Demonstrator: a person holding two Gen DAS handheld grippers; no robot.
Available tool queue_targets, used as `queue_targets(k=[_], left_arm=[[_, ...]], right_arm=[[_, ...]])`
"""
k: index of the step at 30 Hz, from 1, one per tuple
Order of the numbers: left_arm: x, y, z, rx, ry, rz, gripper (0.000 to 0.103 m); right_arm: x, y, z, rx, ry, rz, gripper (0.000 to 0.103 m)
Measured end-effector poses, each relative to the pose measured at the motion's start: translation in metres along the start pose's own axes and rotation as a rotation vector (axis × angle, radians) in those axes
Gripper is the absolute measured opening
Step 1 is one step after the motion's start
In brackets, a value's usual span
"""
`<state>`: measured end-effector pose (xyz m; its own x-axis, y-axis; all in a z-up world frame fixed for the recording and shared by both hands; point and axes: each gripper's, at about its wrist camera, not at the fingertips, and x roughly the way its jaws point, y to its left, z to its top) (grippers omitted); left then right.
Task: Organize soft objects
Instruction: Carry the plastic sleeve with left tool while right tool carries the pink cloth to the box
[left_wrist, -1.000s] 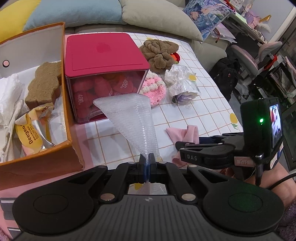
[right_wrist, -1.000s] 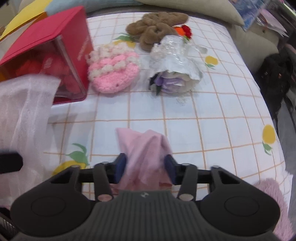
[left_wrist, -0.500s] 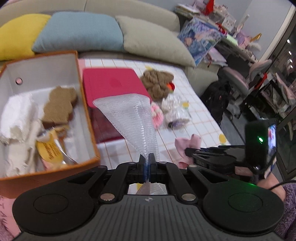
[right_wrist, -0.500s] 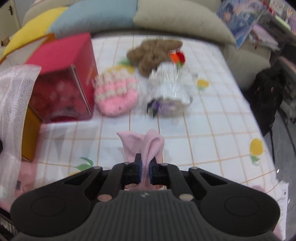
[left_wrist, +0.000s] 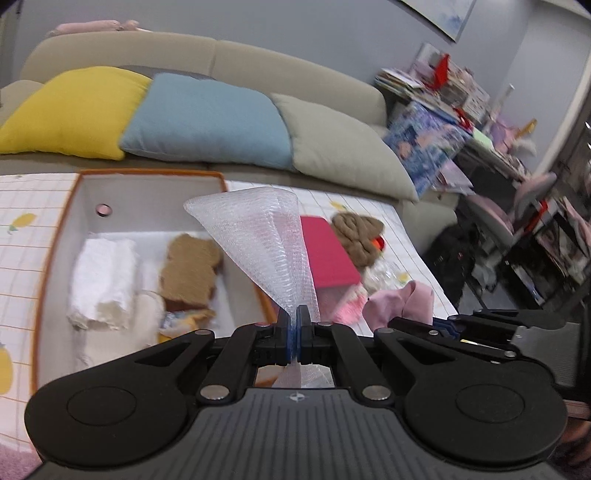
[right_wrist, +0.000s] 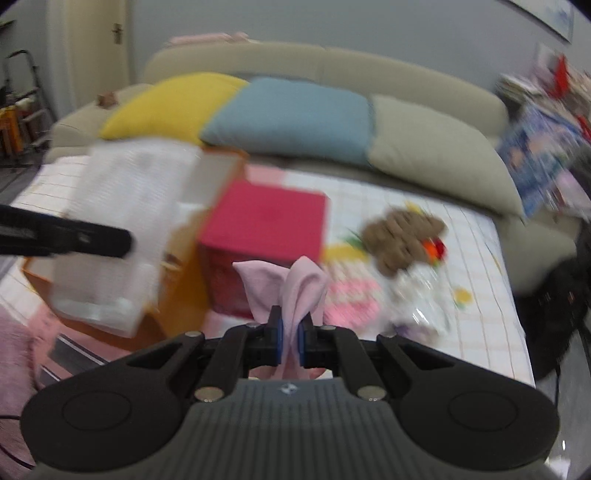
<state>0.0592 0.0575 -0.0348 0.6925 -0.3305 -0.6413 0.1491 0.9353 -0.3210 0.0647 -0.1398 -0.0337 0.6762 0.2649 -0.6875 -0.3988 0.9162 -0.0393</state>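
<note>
My left gripper (left_wrist: 294, 334) is shut on a white foam net sleeve (left_wrist: 258, 240) and holds it in the air over the near edge of the orange storage box (left_wrist: 55, 243). The sleeve also shows blurred in the right wrist view (right_wrist: 122, 229). My right gripper (right_wrist: 290, 334) is shut on a pink cloth (right_wrist: 291, 288), lifted off the table; the cloth also shows in the left wrist view (left_wrist: 402, 302). The box holds a white towel (left_wrist: 103, 280), a brown bear-shaped sponge (left_wrist: 190, 273) and a snack packet (left_wrist: 184, 319).
A red-lidded box (right_wrist: 266, 225) stands beside the orange box. A brown knitted toy (right_wrist: 402, 232), a pink crochet piece (right_wrist: 351, 299) and a wrapped bouquet (right_wrist: 421, 306) lie on the checked tablecloth (right_wrist: 480, 280). A sofa with yellow, blue and beige cushions (left_wrist: 207, 118) is behind.
Both grippers have risen and tilted up. The right gripper shut on the pink cloth and lifted it off the table. The left gripper carried the foam sleeve up and towards the orange box.
</note>
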Motion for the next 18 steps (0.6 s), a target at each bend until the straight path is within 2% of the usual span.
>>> queue_targets(k=[7, 18], left_arm=[[-0.013, 0.038, 0.013, -0.050, -0.040, 0.074, 0.002], [-0.002, 0.082, 0.038, 0.010, 0.002, 0.146, 0.002]], right_arm=[[0.001, 0.039, 0.038, -0.063, -0.067, 0.106, 0.005], [0.030, 0.089, 0.094, -0.159, -0.111, 0.198, 0.005]])
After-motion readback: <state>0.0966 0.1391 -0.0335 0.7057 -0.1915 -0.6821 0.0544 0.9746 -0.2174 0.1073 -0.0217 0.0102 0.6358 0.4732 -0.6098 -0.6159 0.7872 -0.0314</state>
